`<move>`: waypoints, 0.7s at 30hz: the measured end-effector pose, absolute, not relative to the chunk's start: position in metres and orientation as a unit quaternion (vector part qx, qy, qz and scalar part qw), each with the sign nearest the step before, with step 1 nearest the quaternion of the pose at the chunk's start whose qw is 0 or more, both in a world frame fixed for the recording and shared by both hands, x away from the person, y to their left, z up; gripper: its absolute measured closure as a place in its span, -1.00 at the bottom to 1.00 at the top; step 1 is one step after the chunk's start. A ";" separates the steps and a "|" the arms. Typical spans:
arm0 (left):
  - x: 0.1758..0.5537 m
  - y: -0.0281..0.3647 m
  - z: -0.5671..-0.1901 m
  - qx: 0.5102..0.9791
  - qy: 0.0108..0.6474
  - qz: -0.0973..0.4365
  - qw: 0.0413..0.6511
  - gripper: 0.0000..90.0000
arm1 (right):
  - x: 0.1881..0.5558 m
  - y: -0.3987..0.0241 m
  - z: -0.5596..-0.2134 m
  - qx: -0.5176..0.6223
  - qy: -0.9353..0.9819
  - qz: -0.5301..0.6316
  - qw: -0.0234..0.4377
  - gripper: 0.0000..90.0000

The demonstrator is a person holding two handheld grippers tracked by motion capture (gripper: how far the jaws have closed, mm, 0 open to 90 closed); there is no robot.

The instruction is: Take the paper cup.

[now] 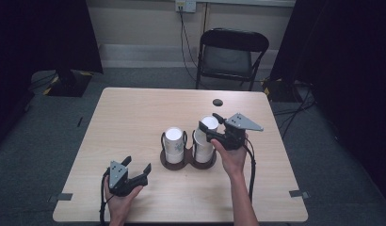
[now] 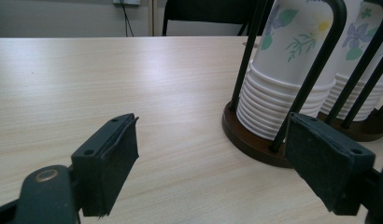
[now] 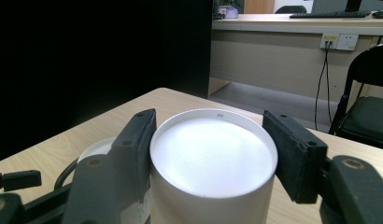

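Note:
Two stacks of upturned white paper cups with flower prints stand in a dark double holder [image 1: 174, 164] at mid-table. My right gripper [image 1: 207, 121] is at the top of the right stack [image 1: 203, 148]. Its pads press both sides of the top cup [image 3: 213, 154], so it is shut on that cup. The left stack [image 1: 173, 143] stands beside it, and its top [image 3: 98, 149] peeks past the left pad. My left gripper [image 1: 137, 165] rests low at the table's near left, open with nothing between its pads [image 2: 110, 163]. Ahead of it to the right are the holder's base [image 2: 255, 140] and the near stack [image 2: 287, 70].
The wooden table [image 1: 134, 117] has a small dark hole [image 1: 218, 102] near its far edge. A black folding chair [image 1: 231, 54] stands behind the table, under a wall socket [image 1: 185, 5]. Black curtains hang at both sides.

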State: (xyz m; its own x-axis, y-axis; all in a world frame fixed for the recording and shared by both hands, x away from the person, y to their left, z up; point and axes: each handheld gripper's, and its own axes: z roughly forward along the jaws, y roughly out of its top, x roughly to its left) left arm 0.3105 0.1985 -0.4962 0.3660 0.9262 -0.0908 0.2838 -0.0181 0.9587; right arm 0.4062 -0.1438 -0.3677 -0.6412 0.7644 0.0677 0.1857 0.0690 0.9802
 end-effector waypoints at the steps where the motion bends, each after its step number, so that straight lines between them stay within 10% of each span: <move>1: 0.311 0.199 -0.496 0.643 0.471 0.309 0.520 -0.61 | 0.406 -0.144 -0.368 0.345 0.689 0.589 0.246 -0.18; 21: 0.313 0.203 -0.496 0.638 0.478 0.289 0.530 -0.49 | 0.395 -0.150 -0.356 0.355 0.671 0.600 0.252 -0.18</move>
State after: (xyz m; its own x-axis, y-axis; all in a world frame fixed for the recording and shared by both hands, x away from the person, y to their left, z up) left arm 0.3130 0.2028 -0.4964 0.3762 0.9163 -0.1373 0.3043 0.0178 0.9524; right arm 0.3954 -0.1503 -0.3556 -0.6207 0.7792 0.0874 0.1739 0.0282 0.9844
